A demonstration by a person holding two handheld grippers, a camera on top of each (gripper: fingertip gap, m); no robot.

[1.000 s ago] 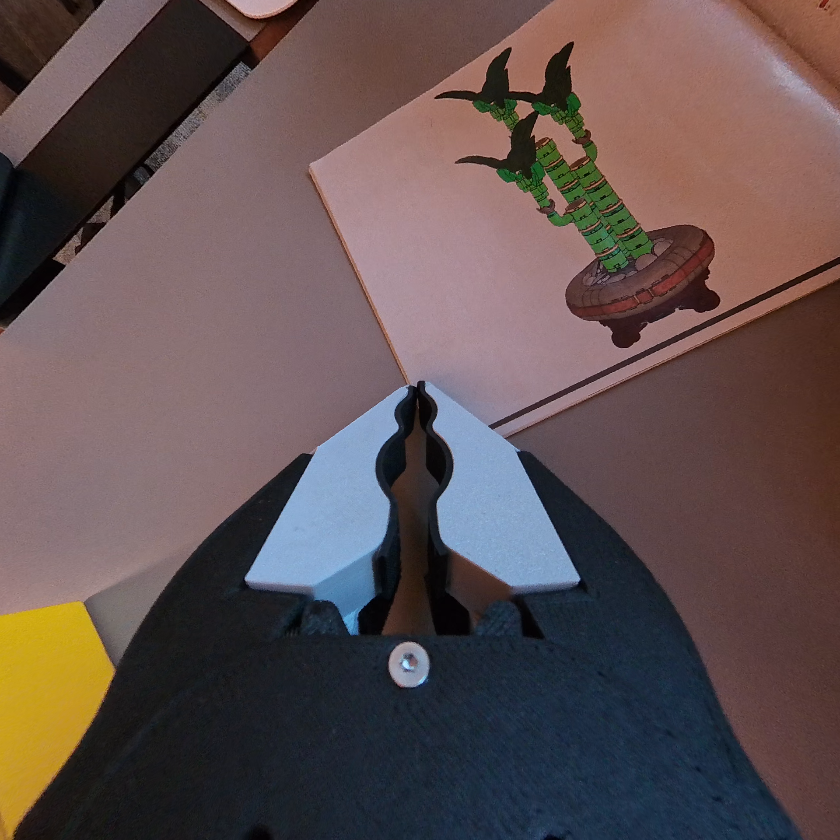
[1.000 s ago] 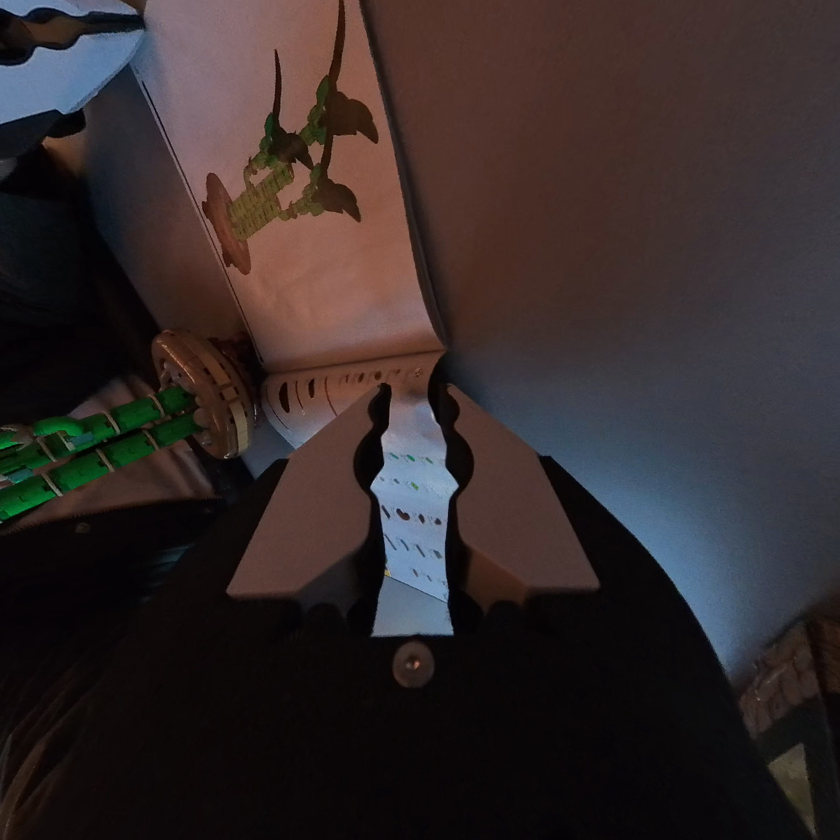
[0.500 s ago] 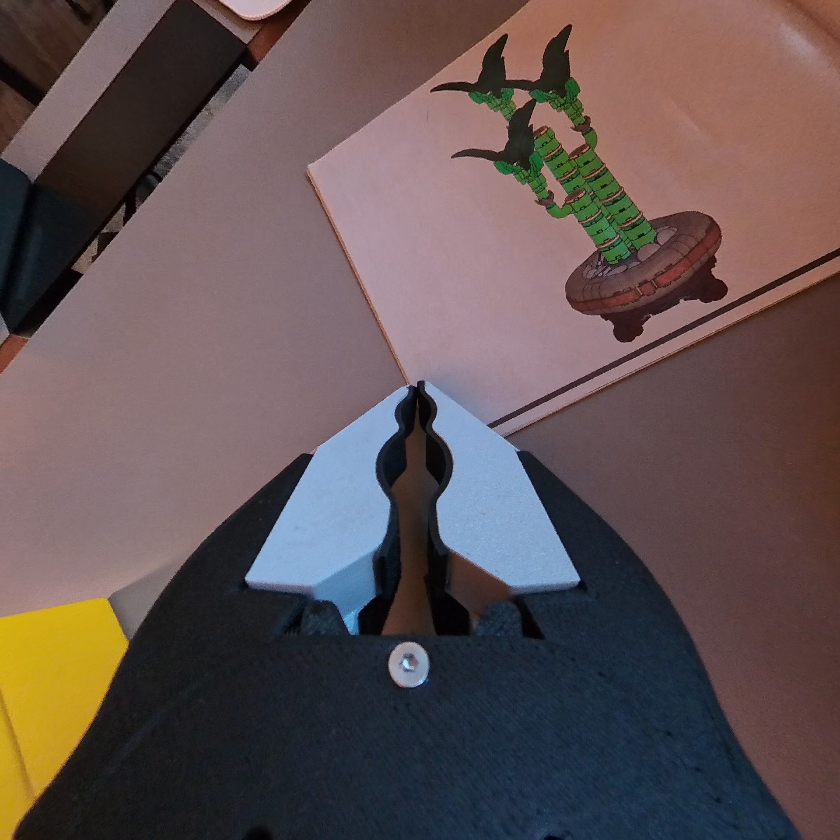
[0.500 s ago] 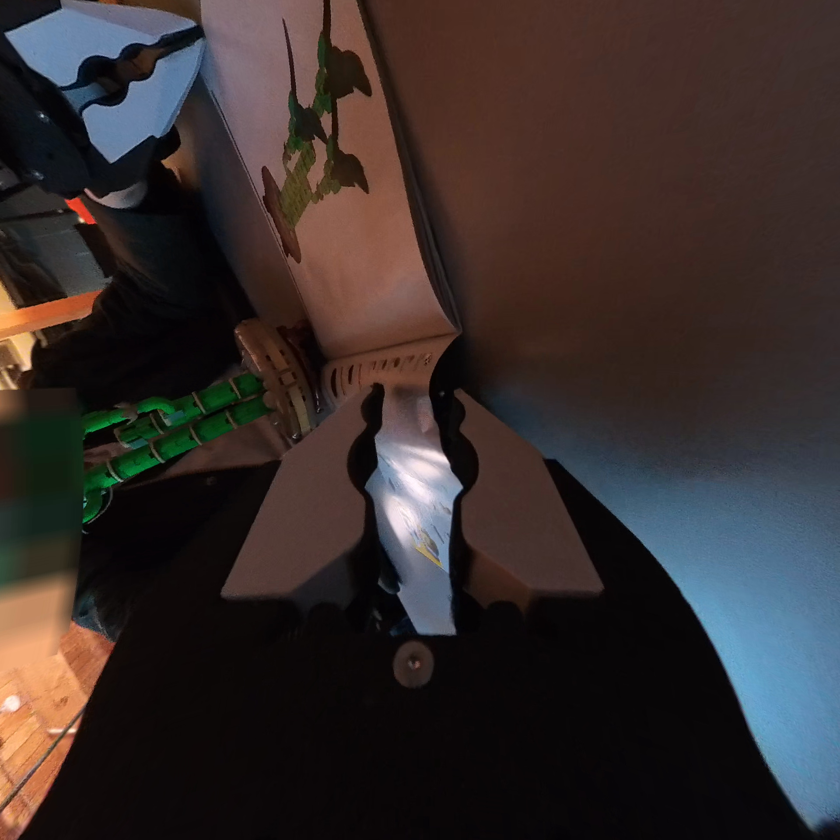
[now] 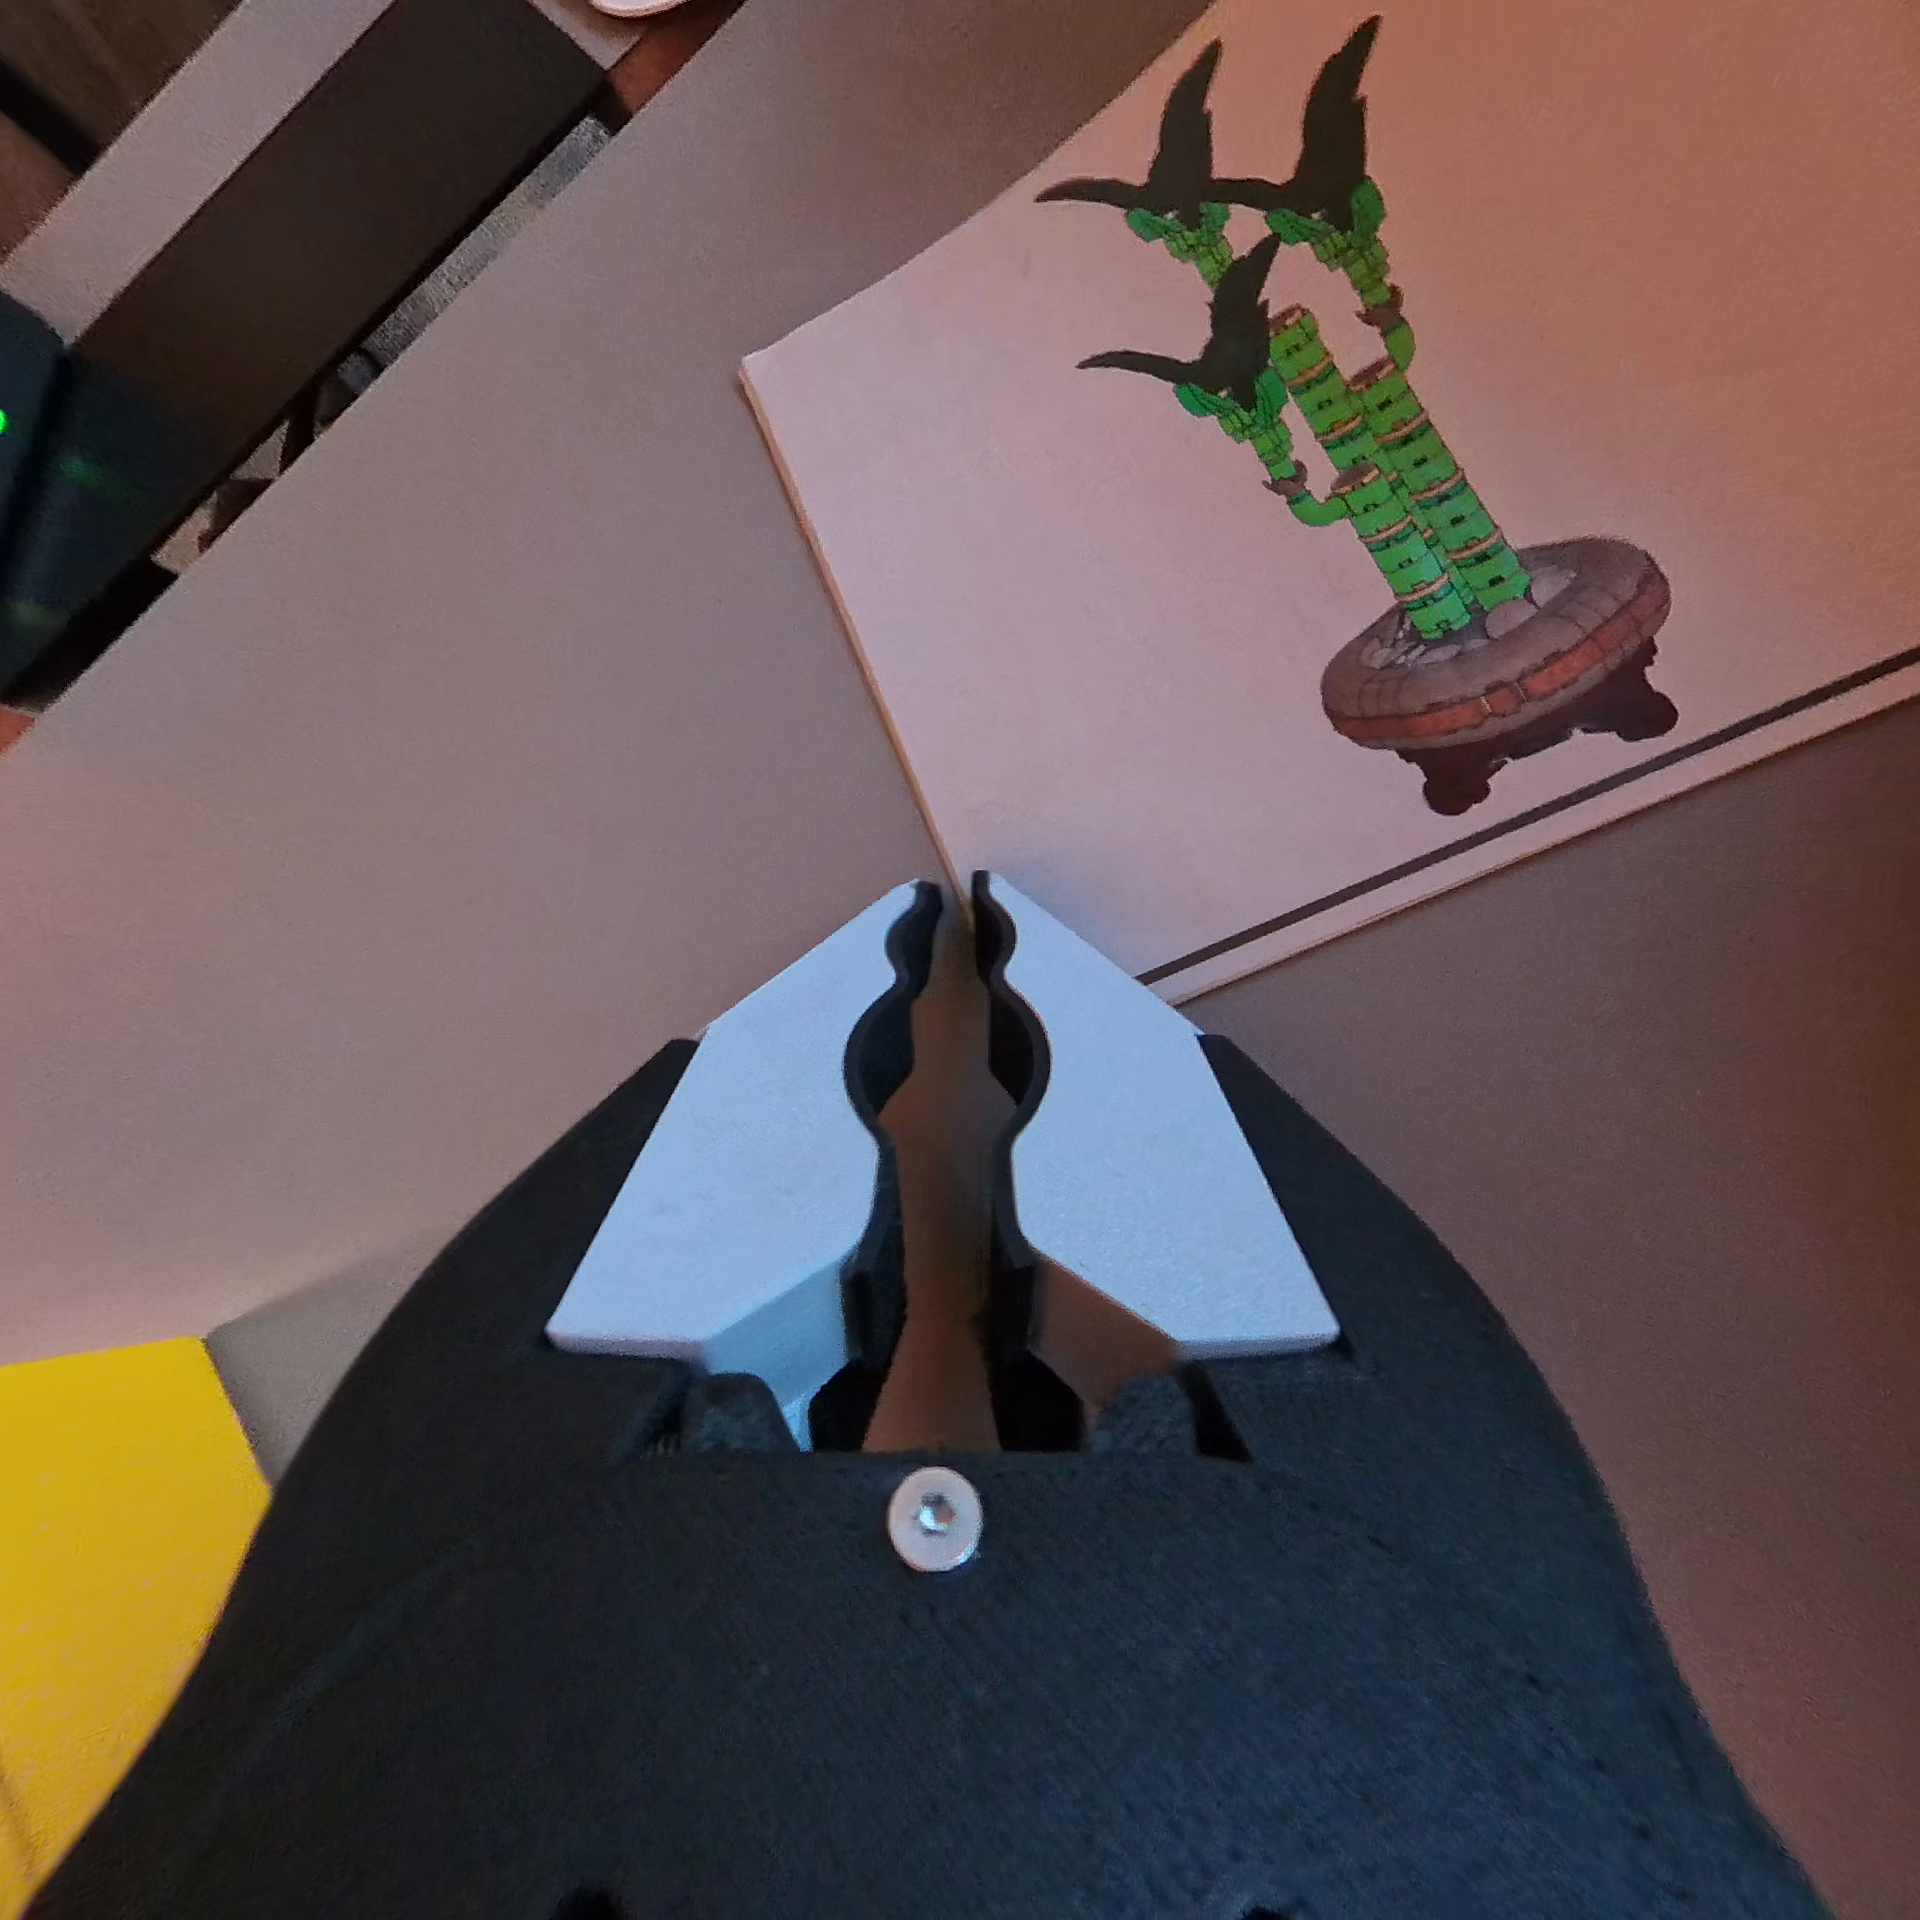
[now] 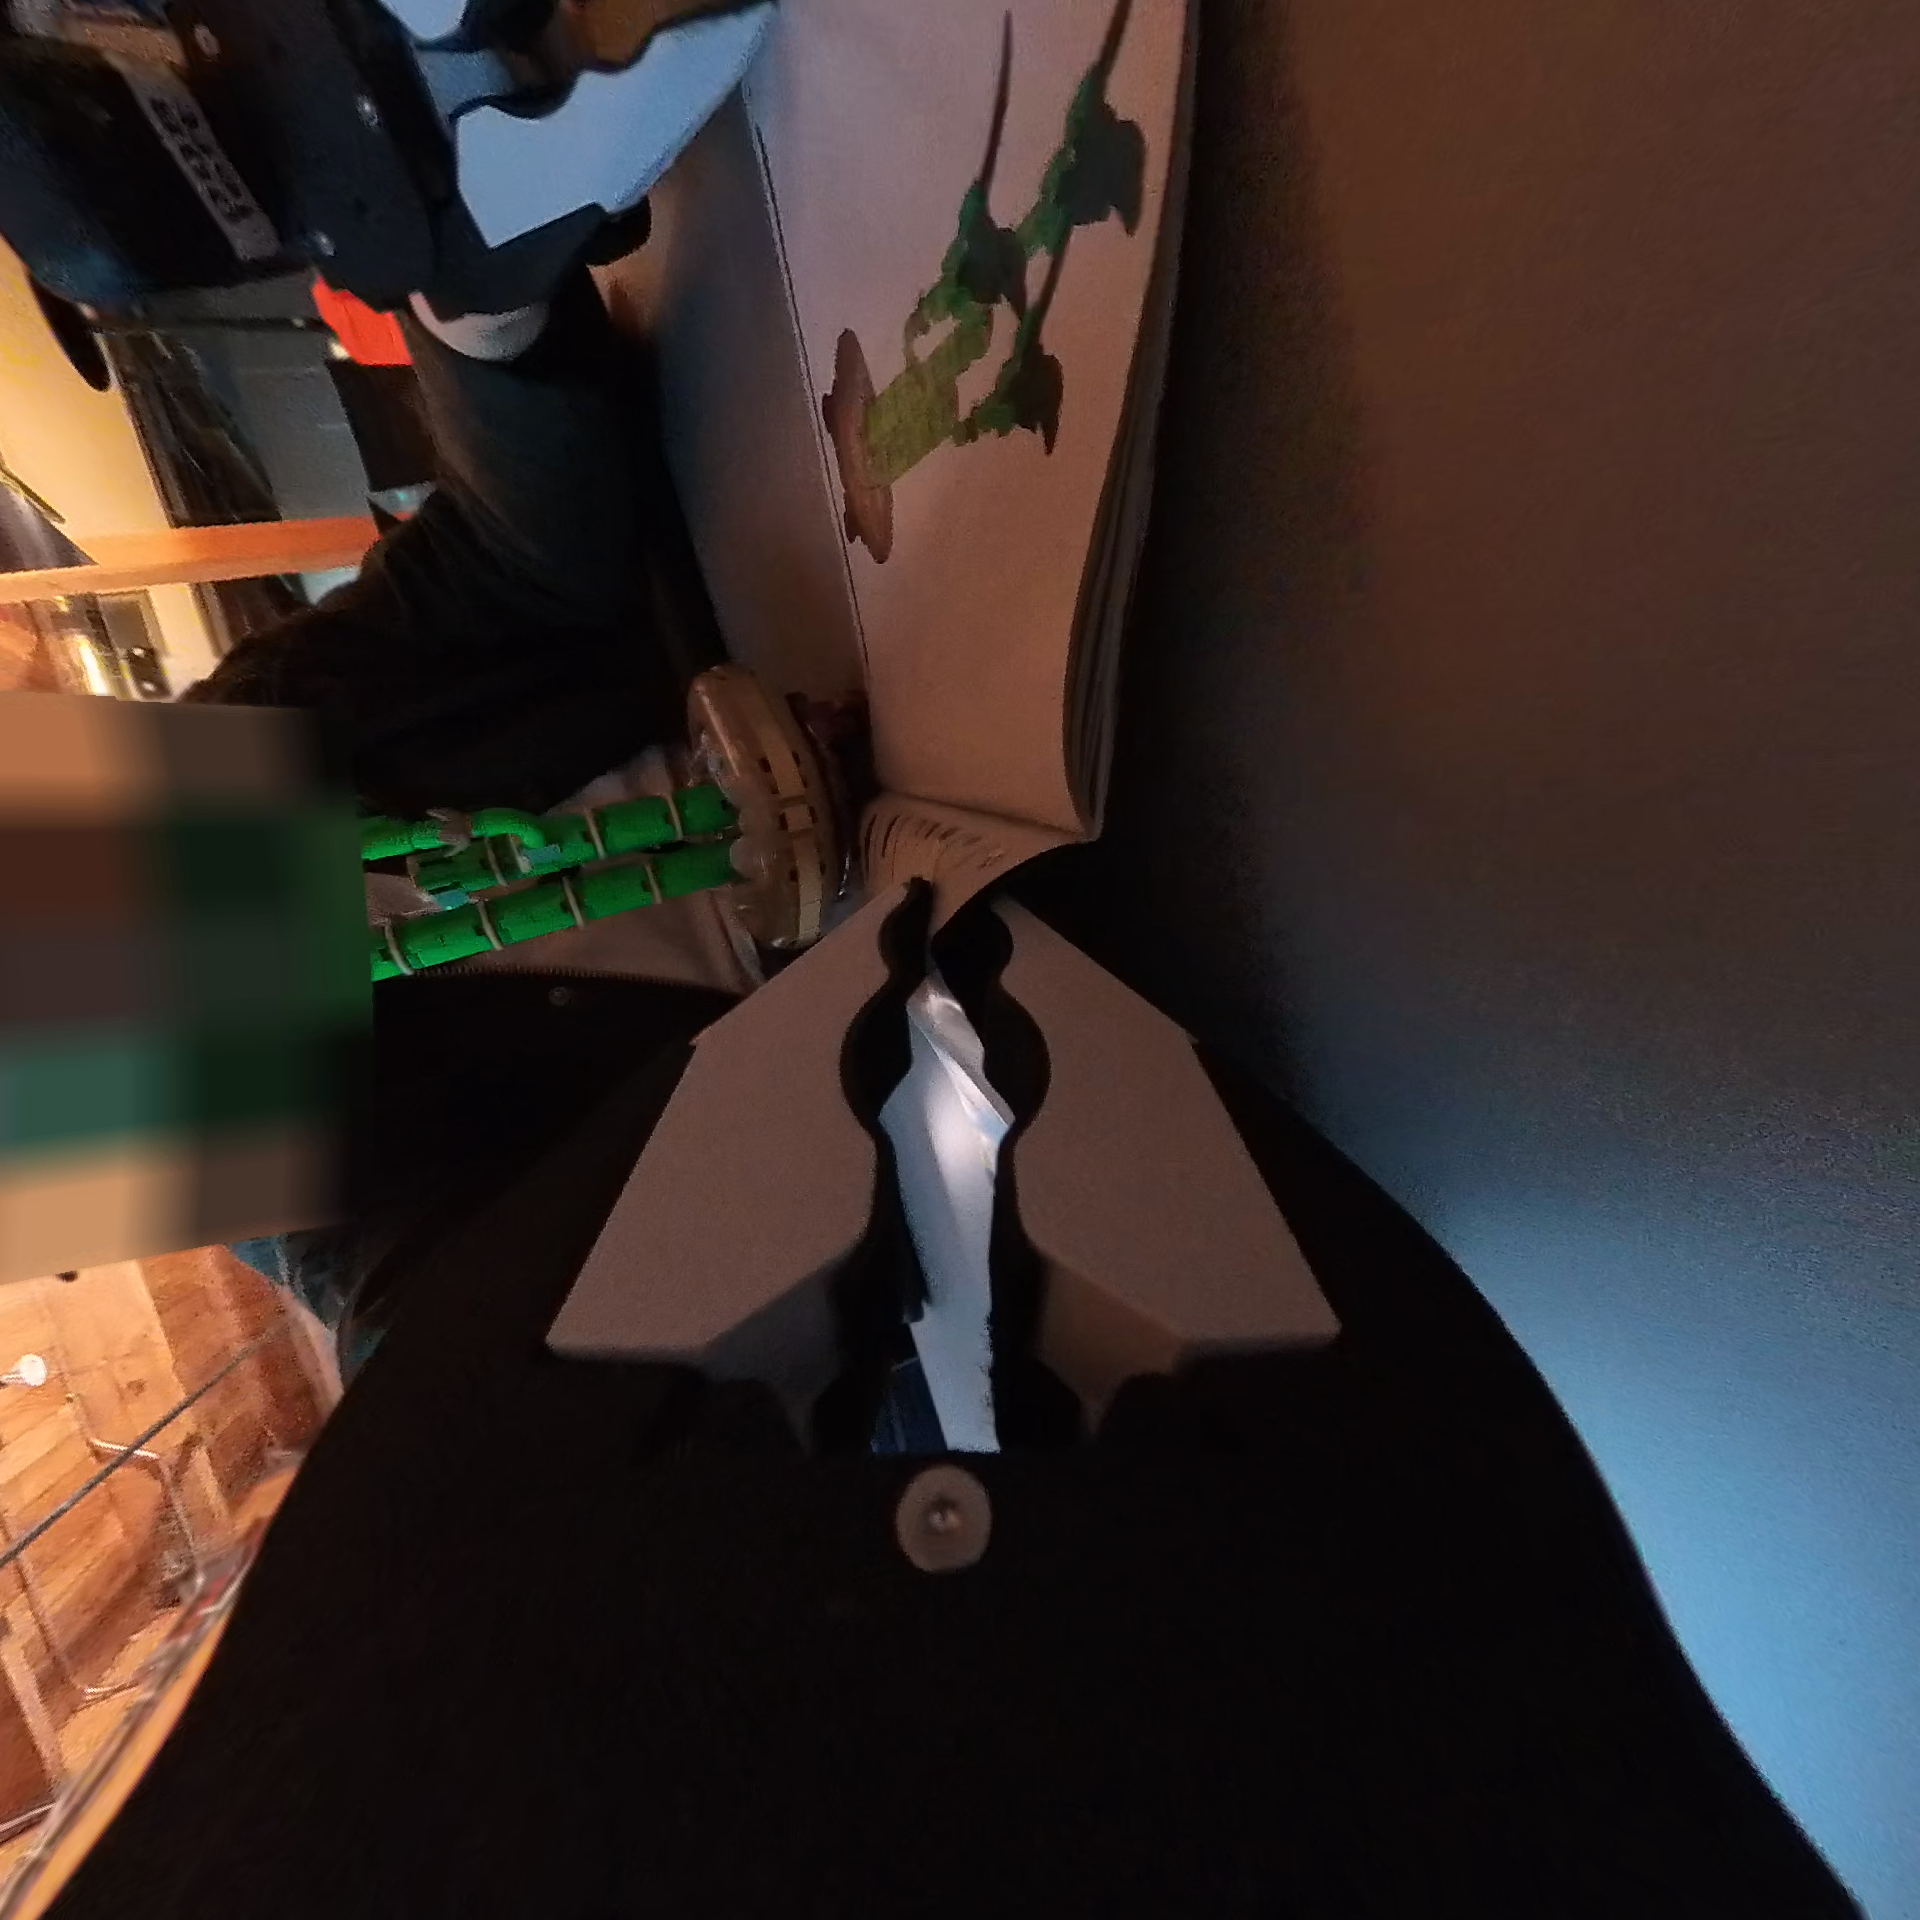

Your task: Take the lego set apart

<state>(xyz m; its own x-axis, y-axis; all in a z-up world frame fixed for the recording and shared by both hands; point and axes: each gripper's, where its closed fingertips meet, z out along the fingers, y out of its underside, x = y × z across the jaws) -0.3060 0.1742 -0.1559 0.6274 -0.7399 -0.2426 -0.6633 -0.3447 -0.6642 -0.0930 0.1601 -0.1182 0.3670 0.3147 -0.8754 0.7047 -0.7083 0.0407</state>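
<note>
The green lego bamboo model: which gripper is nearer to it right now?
Right. The right gripper, shut on a booklet page, sits beside the lego model; the left gripper hovers farther off, over the booklet's far corner.

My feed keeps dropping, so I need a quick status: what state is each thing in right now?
Left gripper: jaws slightly apart, holding nothing.
Right gripper: jaws closed on a page of the booklet.
Booklet: on the table, cover up, one corner page lifted.
Lego plant: still assembled, green stalks in its round base, standing beside the booklet.
Table: carrying the booklet.
</note>
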